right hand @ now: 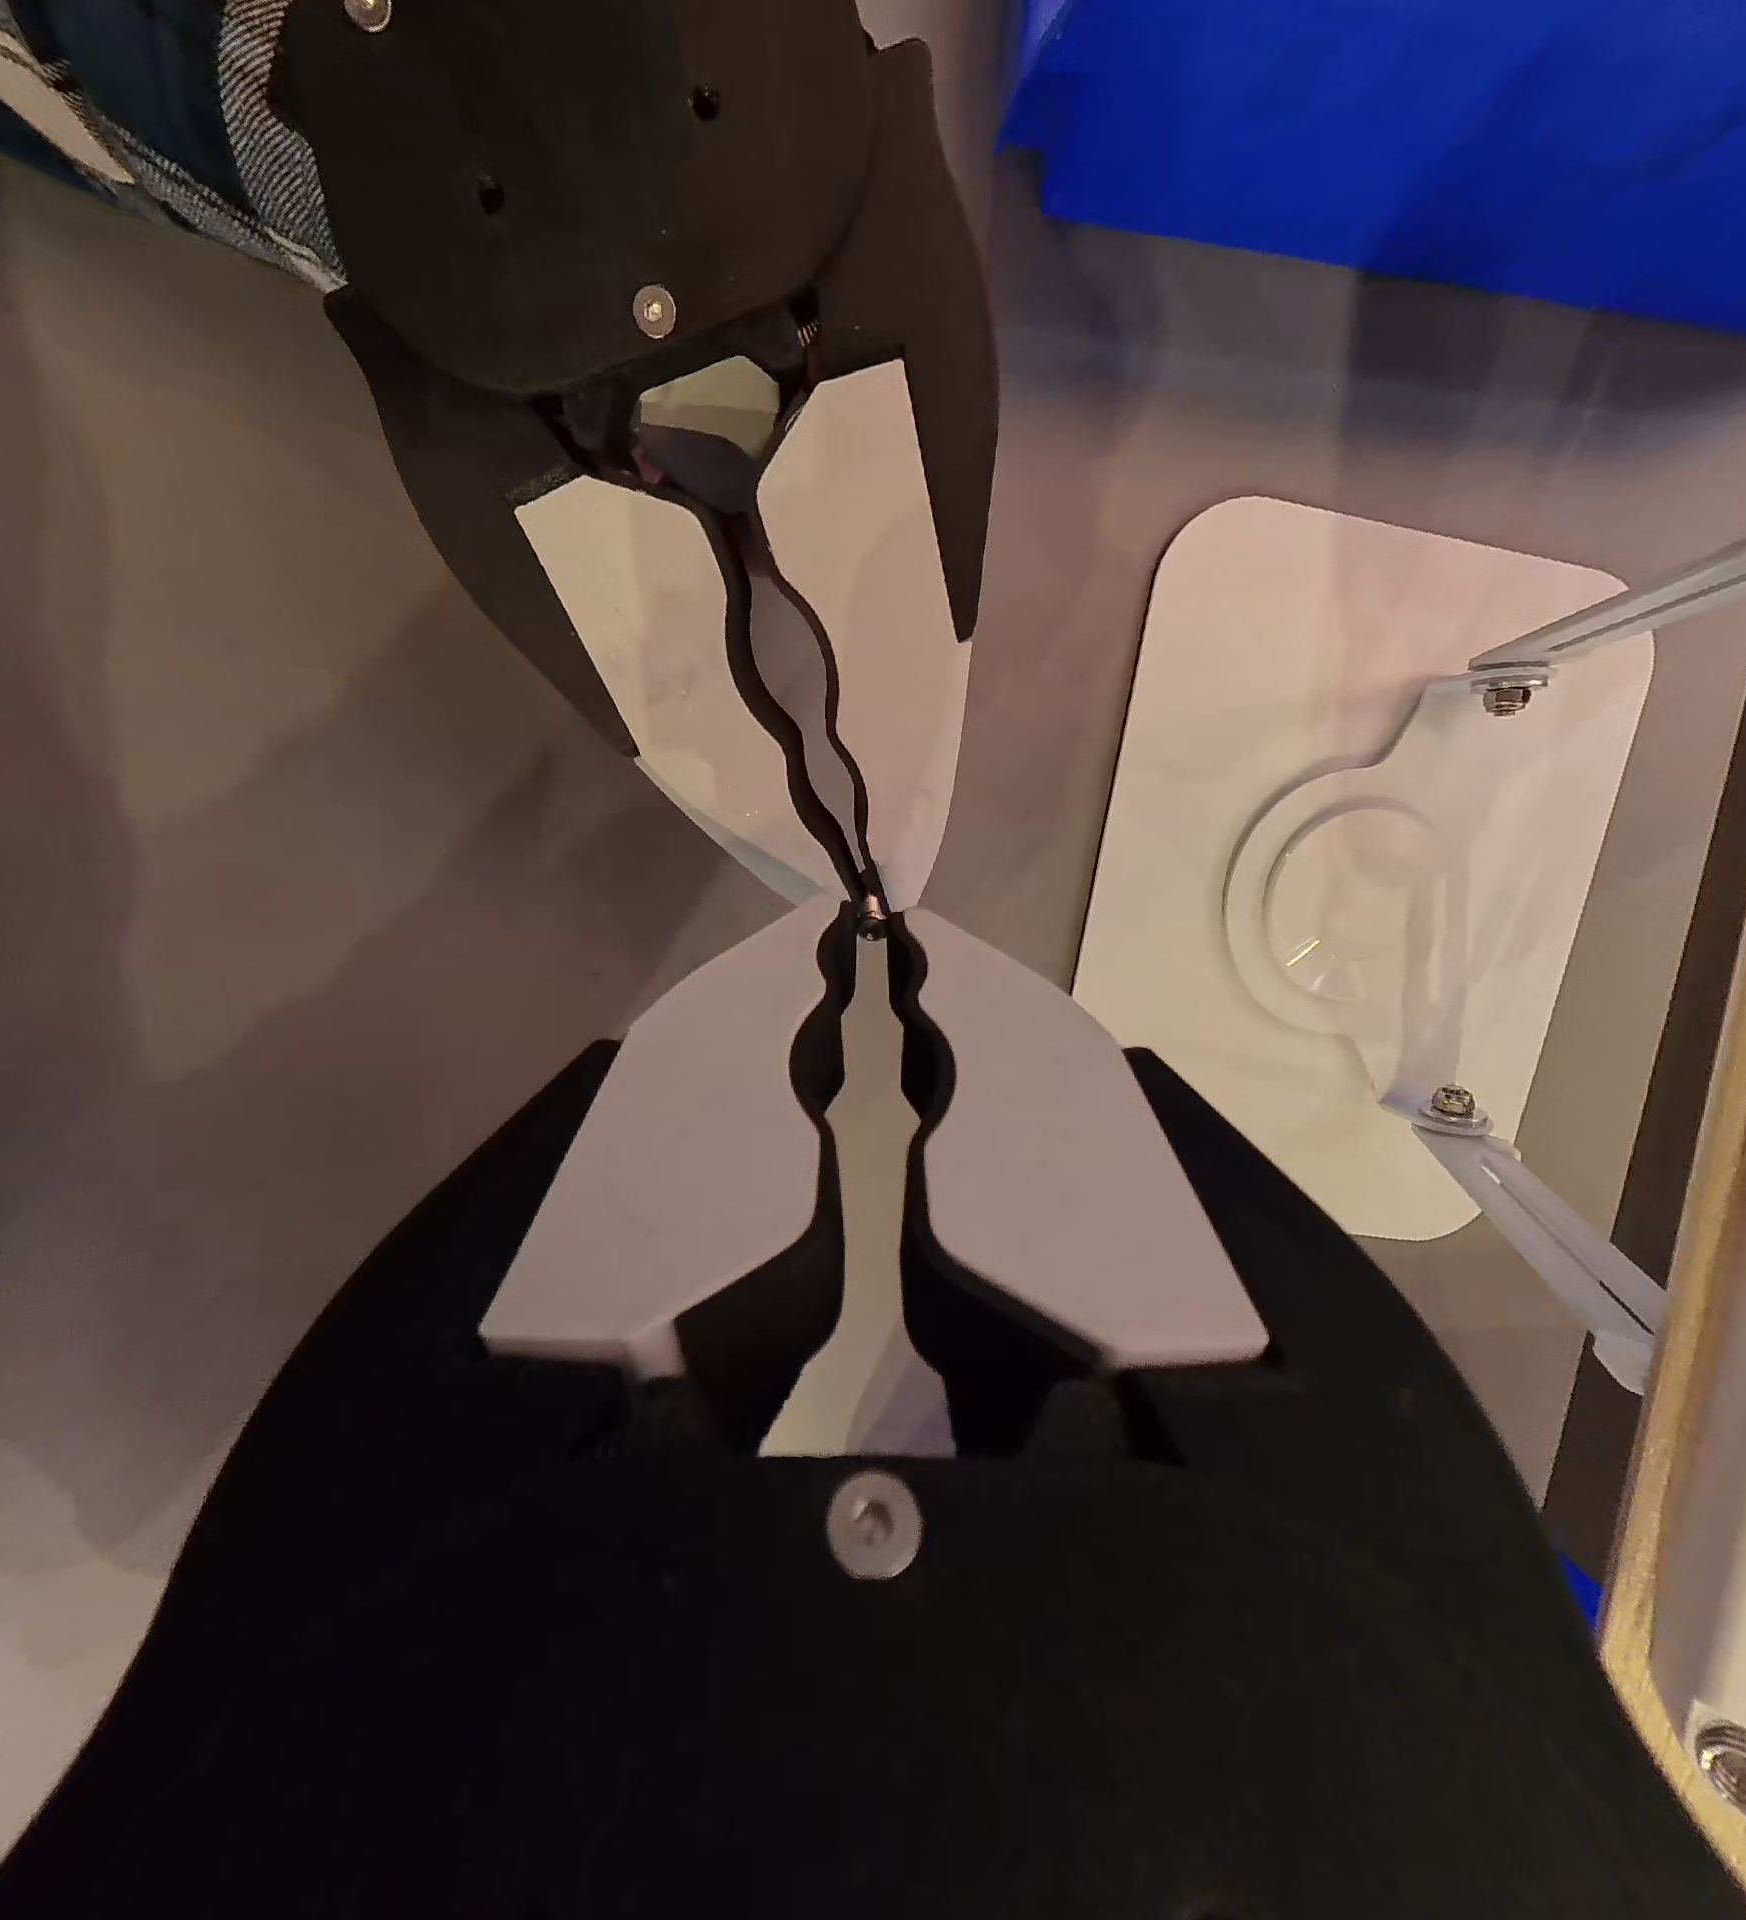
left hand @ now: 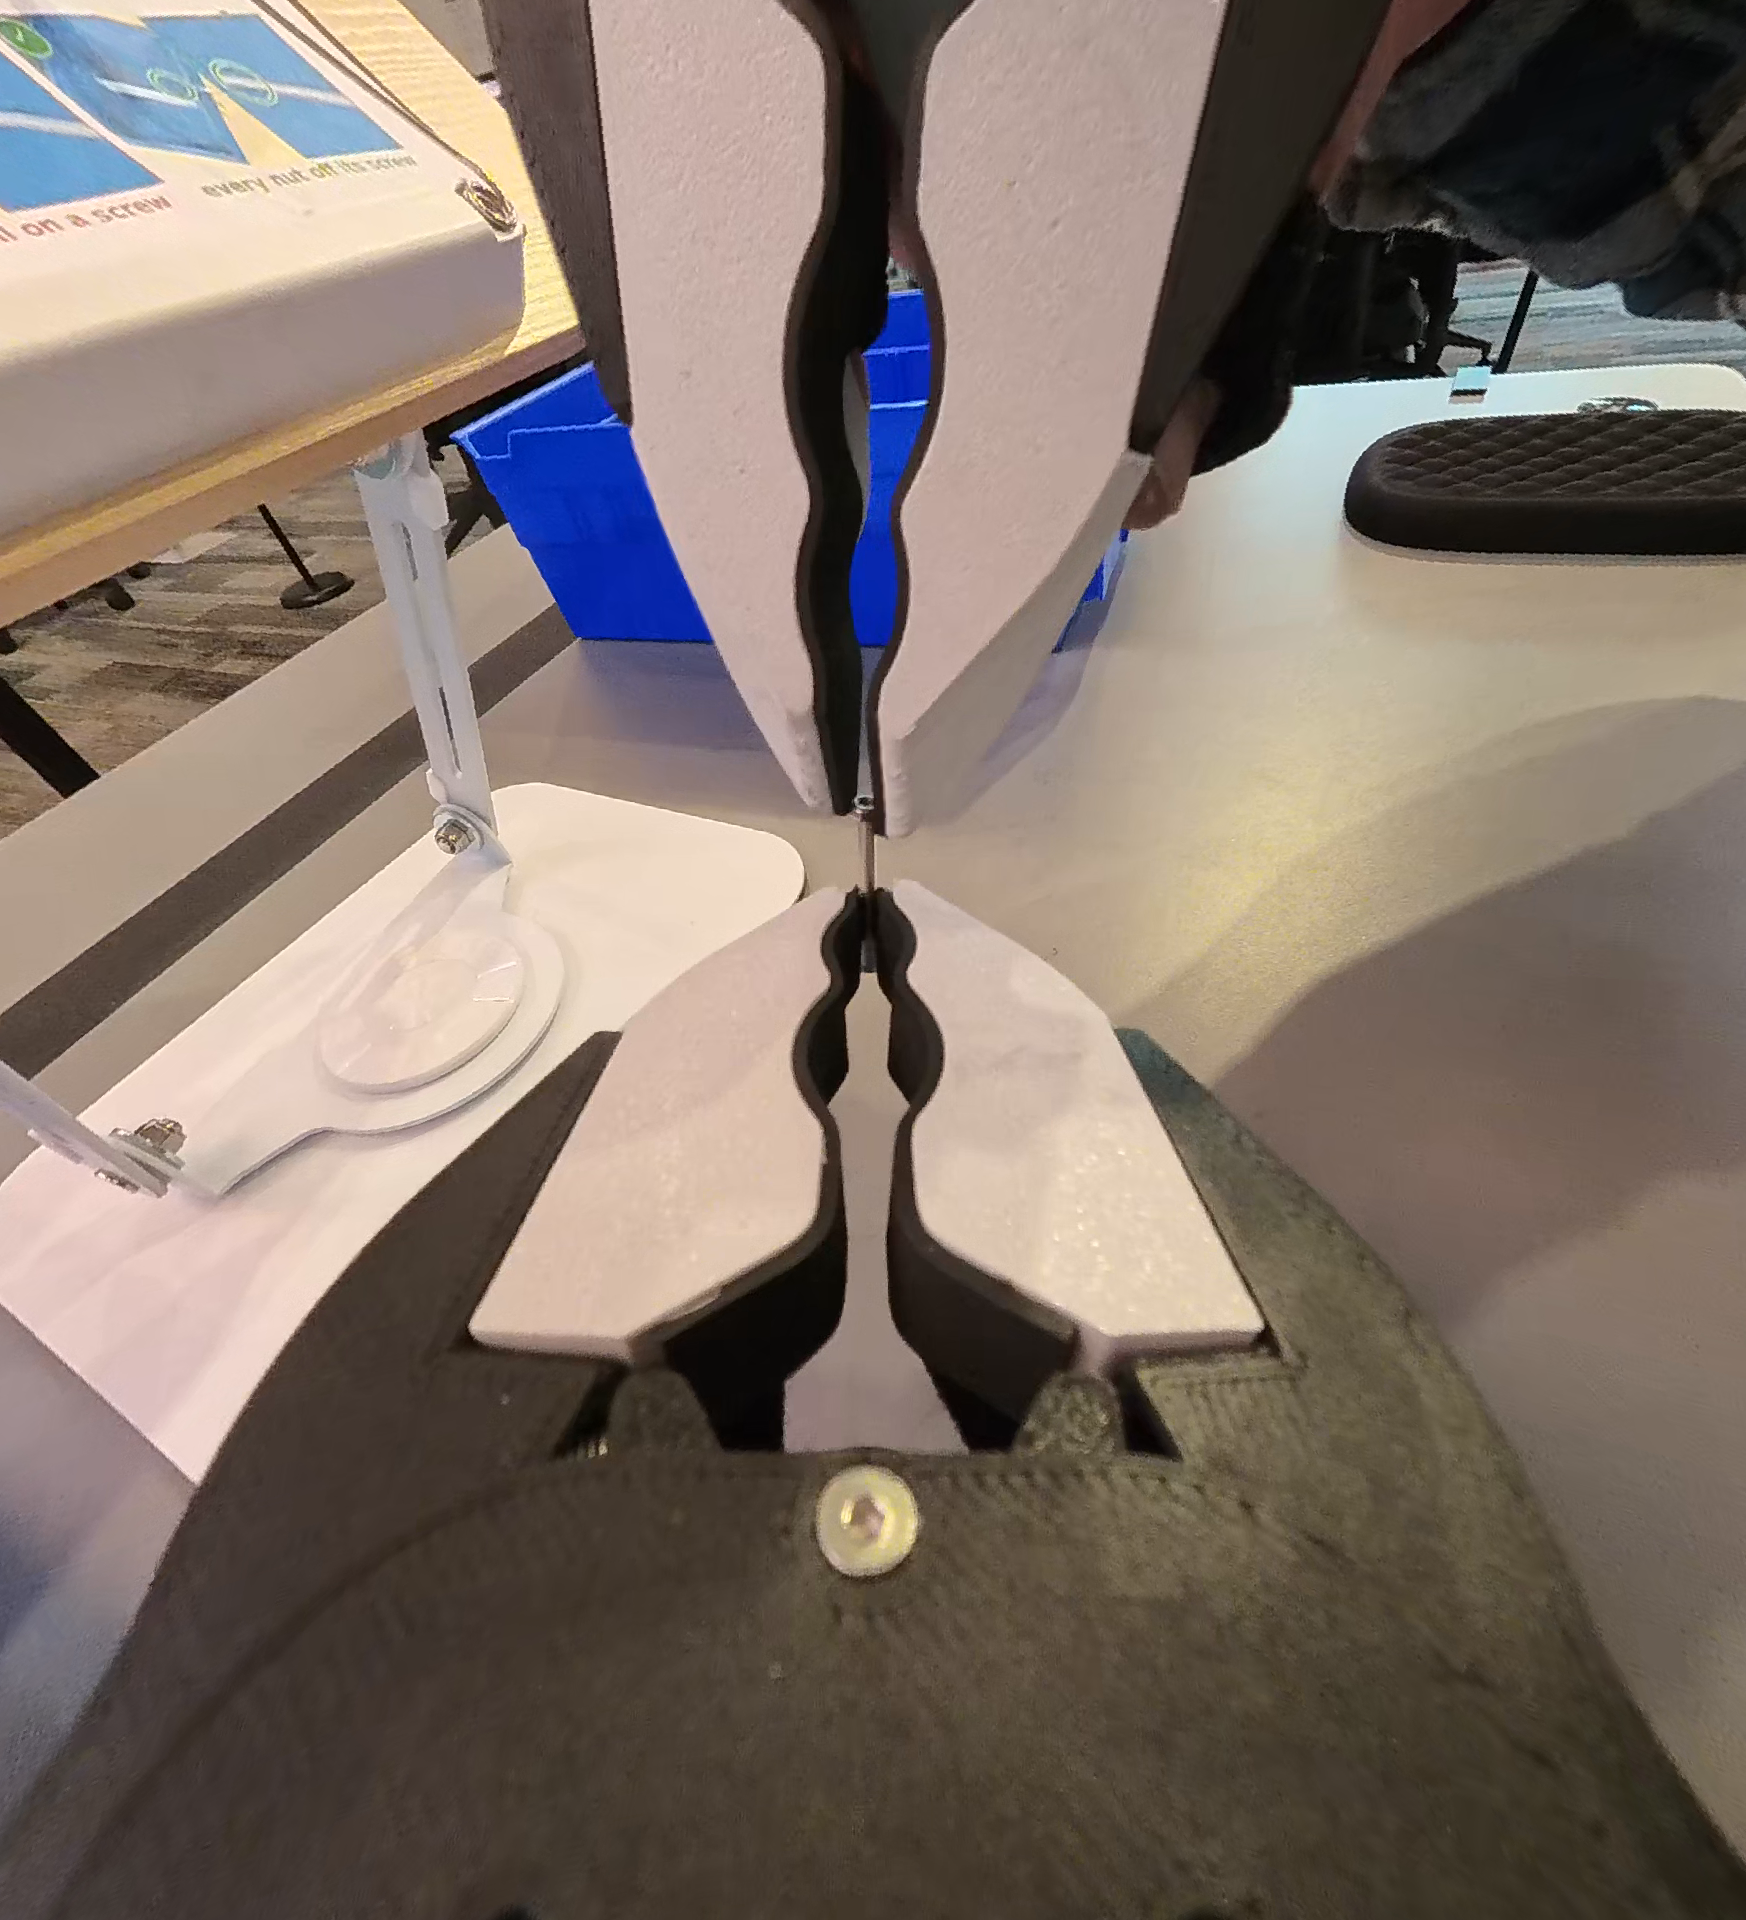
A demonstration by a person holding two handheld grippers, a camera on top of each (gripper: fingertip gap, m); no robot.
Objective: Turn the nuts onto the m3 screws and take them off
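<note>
Counter (left hand: 1368,831) noted, with blue bin (left hand: 578,520), white stand (left hand: 401,987) and a printed card (left hand: 121,156); its writing was not copied. Screw (left hand: 865,862) was held tip to tip: left tool (left hand: 865,902) clenched on the shank, right tool (right hand: 870,928) on the far end. Long axis ran tool to tool.

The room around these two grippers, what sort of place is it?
Probably an office or lab workspace. A pale work table carries a blue plastic bin, a black padded wrist rest and a white stand propping up an instruction sheet; office carpet shows beyond.
</note>
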